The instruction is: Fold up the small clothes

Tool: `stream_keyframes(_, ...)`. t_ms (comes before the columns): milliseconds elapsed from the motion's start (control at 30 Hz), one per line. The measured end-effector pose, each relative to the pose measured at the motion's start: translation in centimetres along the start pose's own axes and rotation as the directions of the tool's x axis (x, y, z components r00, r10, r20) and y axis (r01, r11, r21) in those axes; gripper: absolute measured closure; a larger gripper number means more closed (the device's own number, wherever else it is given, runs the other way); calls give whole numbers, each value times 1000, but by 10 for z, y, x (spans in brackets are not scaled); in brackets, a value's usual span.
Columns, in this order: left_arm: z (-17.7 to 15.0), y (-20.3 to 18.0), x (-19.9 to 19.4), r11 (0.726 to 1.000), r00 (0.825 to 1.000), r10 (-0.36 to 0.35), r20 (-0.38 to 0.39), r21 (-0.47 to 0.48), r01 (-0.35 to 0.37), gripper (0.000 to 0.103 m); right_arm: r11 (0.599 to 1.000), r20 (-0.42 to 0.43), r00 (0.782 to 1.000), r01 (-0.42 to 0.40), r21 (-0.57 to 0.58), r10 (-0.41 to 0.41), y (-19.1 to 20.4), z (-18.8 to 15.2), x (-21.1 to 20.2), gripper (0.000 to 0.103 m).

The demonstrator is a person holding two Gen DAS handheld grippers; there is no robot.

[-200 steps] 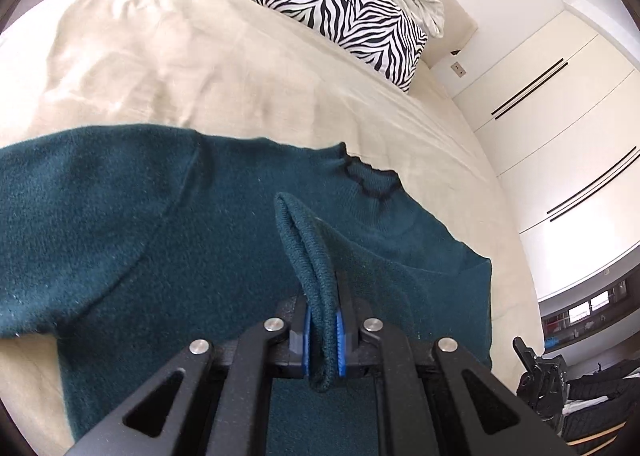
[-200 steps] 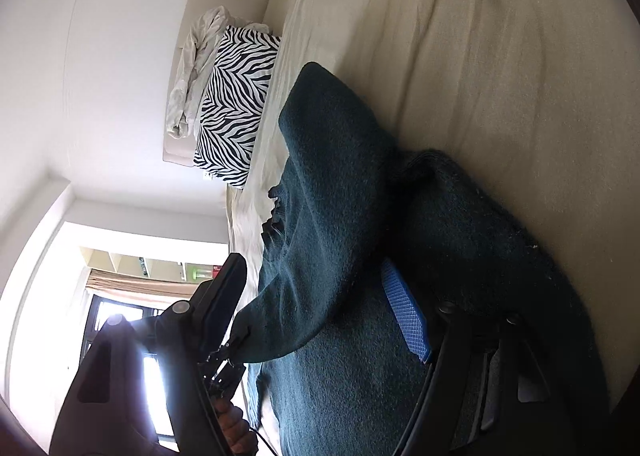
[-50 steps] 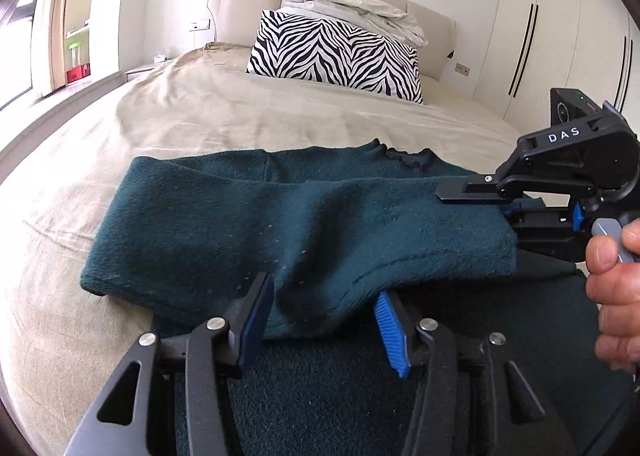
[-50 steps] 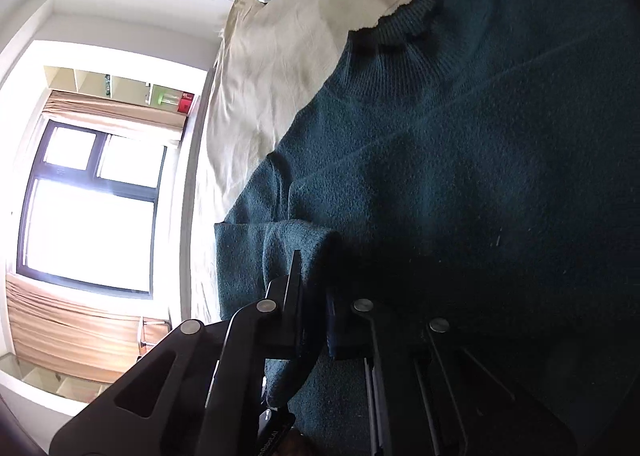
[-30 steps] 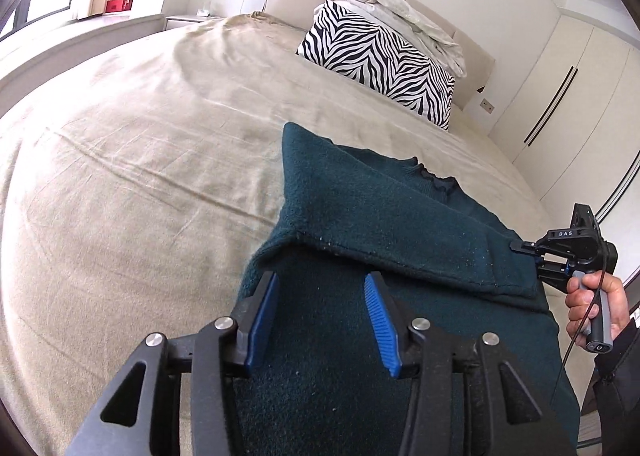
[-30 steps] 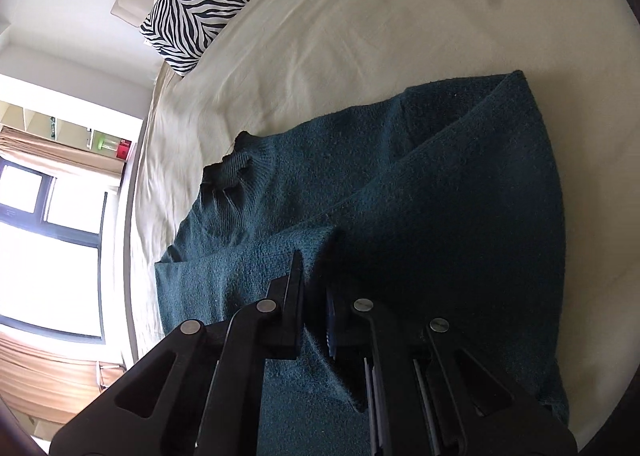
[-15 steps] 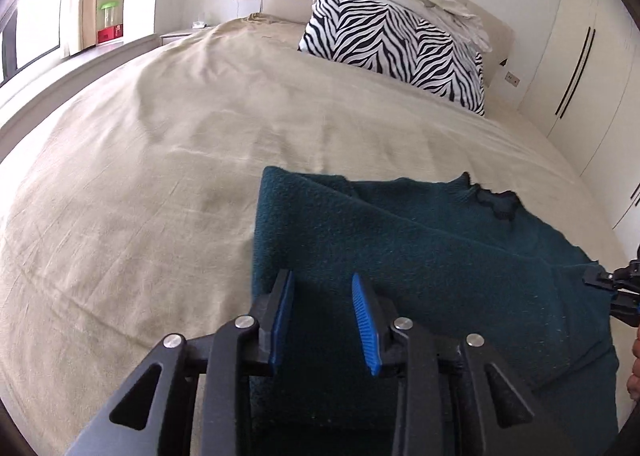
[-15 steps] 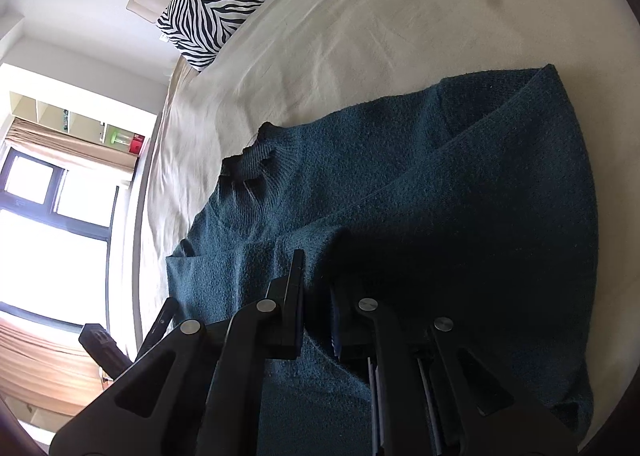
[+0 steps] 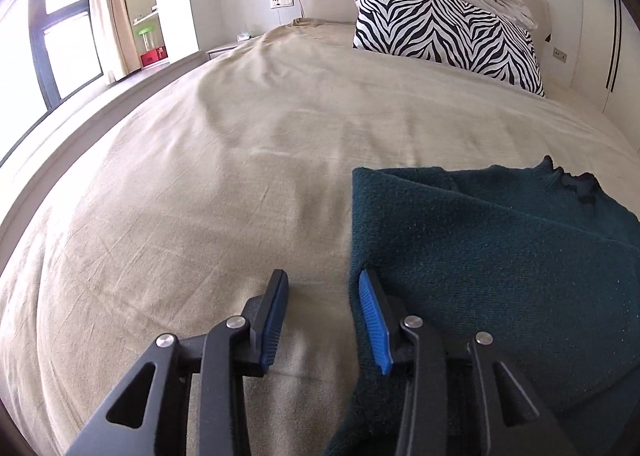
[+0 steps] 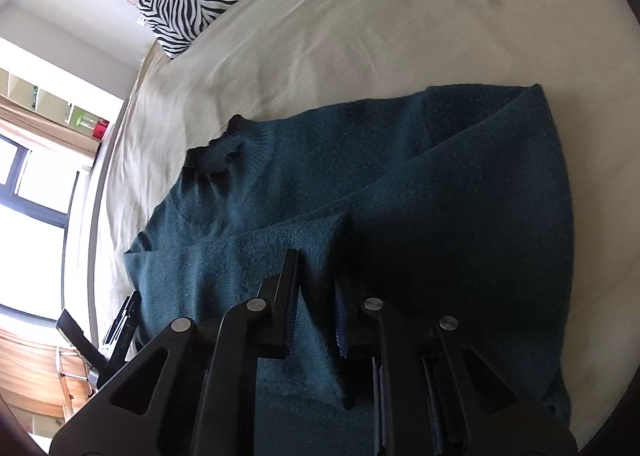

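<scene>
My left hand-held gripper (image 9: 322, 308), jaws just reopening, straddles the edge of the fuzzy dark-teal knit sweater (image 9: 500, 248) on the wrinkled beige bed sheet (image 9: 200, 175), gripping nothing. My right hand-held gripper (image 10: 316, 276), jaws just easing slightly apart, has the sleeve's cuff fold between its pads.

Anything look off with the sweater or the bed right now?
Nothing damaged or spilled. The sweater lies flat on the bed with a sleeve folded across it; a bunched ridge of that sleeve stands up between the jaws of the right hand-held gripper. The left hand-held gripper is open at its edge.
</scene>
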State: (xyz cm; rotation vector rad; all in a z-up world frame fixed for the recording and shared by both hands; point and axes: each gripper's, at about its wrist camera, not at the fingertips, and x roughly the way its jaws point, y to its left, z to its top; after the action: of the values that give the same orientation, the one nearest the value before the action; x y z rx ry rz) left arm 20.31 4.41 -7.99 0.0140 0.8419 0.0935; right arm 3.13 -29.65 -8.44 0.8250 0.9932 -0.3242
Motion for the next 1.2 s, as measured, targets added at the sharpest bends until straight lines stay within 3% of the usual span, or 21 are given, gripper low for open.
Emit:
stream_keyframes(100,0,3,1,999,1000,30,-2,-13,-30,62,997,57,998,-18,73,14,-23,-2,-12,88)
stream_keyframes(233,1,14,-4,998,1000,-21,2,-60,21,62,991,117,993,-2,130,-13,-40,-2,-27,88)
stream_keyframes(300,3,29,-10,988,997,-82,-3,-135,81,64,995,142,990,-41,91,27,-32,-6,-36,88)
stream_keyframes(400,7,45,-33,977,995,-88,52,-191,96,65,988,147,977,-152,-19,154,-6,-20,-47,88)
stream_keyframes(467,13,42,-47,973,988,-132,79,-179,145,66,977,114,973,-187,-108,199,15,-30,-44,88)
stream_keyframes(567,18,13,-58,977,977,-191,94,-78,198,65,968,46,981,-176,-177,187,30,-39,-20,88)
stream_keyframes(667,5,-16,-27,991,991,-131,-31,28,132,63,983,-5,988,-151,-105,151,11,-39,8,89)
stream_keyframes(700,-2,-16,-13,990,989,-134,-69,29,136,62,979,3,981,-192,-72,192,1,-40,10,89)
stream_keyframes(767,-8,-9,-13,987,986,-162,-47,8,163,60,966,33,966,-257,-6,257,-19,-44,5,89)
stream_keyframes(867,-8,-10,-22,992,994,-106,-39,62,109,49,976,103,972,-215,20,212,-42,-54,-21,89)
stream_keyframes(933,-13,1,-32,991,990,-130,-52,38,132,49,992,139,984,-120,40,114,-58,-64,-45,85)
stream_keyframes(1000,-20,15,-51,988,987,-154,-54,17,155,49,994,170,982,-95,45,86,-74,-79,-73,85)
stream_keyframes(1033,-26,24,-62,984,983,-177,-57,8,178,48,994,184,979,-98,40,89,-80,-89,-88,83)
stream_keyframes(1100,-44,40,-86,970,967,-244,-73,-15,243,43,997,213,975,-75,30,67,-90,-113,-115,63)
stream_keyframes(1133,-54,49,-97,962,958,-274,-85,-23,273,41,997,235,970,-65,30,57,-98,-127,-132,44)
stream_keyframes(1200,-78,65,-120,948,942,-319,-105,-35,317,39,998,276,960,-53,33,42,-109,-152,-158,39)
